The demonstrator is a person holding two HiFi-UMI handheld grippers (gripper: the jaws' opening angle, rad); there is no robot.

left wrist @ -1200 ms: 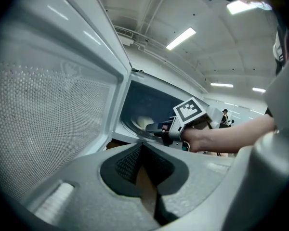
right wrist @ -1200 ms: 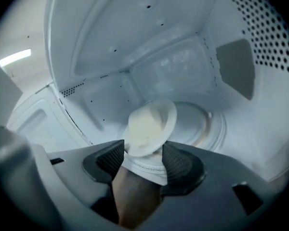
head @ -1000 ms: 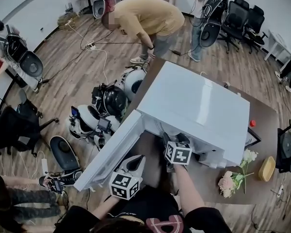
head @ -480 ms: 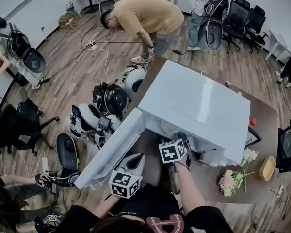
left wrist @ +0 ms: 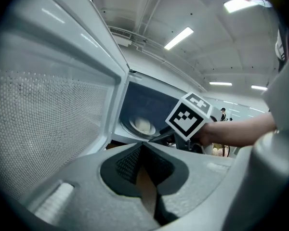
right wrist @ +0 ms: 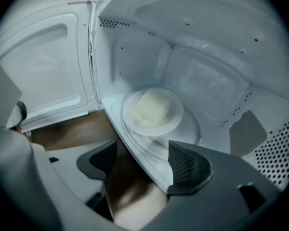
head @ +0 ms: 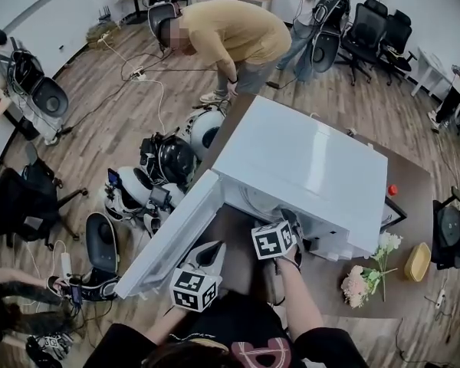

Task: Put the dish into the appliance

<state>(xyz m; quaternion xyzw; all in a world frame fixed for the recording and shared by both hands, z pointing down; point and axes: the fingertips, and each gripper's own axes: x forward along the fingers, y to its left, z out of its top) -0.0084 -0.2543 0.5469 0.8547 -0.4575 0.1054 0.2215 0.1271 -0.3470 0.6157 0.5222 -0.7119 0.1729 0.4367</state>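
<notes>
A white dish (right wrist: 153, 110) with a pale round food item sits on the turntable inside the open white microwave (head: 307, 167); in the left gripper view the dish (left wrist: 142, 125) shows deep in the cavity. My right gripper (right wrist: 142, 160) is at the cavity's mouth, just short of the dish. Its jaws are opening and nothing is between them. In the head view the right gripper (head: 285, 225) points in under the microwave's top. My left gripper (head: 211, 255) hovers beside the swung-out door (head: 176, 232). The left gripper (left wrist: 142, 150) is shut and holds nothing.
The microwave stands on a brown table (head: 402, 228) with a bunch of flowers (head: 366, 282), a yellow bowl (head: 417, 261) and a small red object (head: 392, 189) at the right. A person (head: 222, 29) bends over beyond it. Robot parts (head: 165, 163) and chairs crowd the floor at left.
The right gripper's marker cube has shifted slightly left and tilted at the microwave's mouth. The left gripper has stayed beside the door.
</notes>
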